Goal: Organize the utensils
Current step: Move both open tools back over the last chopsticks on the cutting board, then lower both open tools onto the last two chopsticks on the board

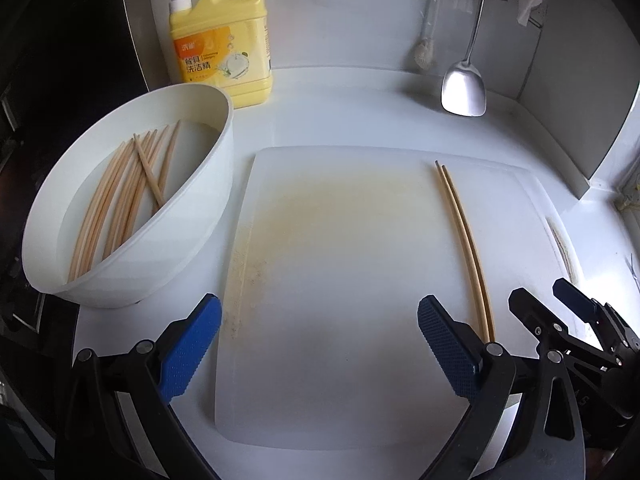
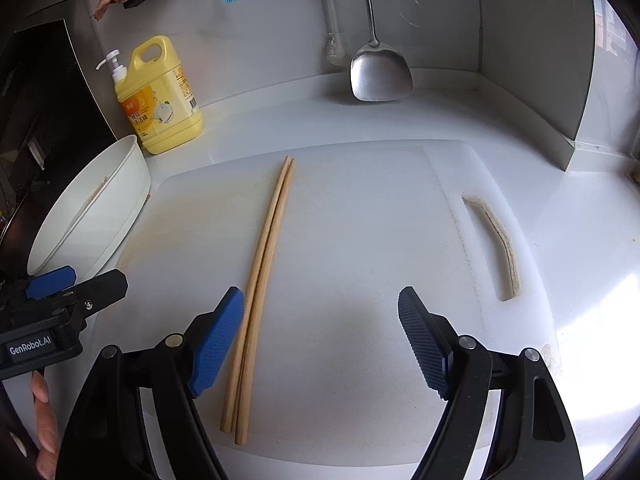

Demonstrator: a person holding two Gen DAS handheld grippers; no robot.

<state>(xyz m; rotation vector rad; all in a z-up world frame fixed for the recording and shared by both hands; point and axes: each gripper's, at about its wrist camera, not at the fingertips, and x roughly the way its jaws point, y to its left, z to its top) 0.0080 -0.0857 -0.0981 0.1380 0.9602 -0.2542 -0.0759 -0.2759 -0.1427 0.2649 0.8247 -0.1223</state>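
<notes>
Two chopsticks [image 2: 260, 288] on one cutting board [image 2: 360, 260]; one bowl [image 1: 192, 240], one detergent bottle [image 1: 224, 40].

Both wrist views look forward and down, close over the cutting board [image 1: 340, 280] — side by side, sharing it.

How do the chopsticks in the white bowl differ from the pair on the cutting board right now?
The chopsticks in the bowl are many and lie jumbled, a few crossing; the pair on the cutting board is just two, side by side and aligned. The bowl's lot leans inside the white bowl; the pair lies flat on the cutting board, beside the open right gripper. All look like the same pale wood.
</notes>
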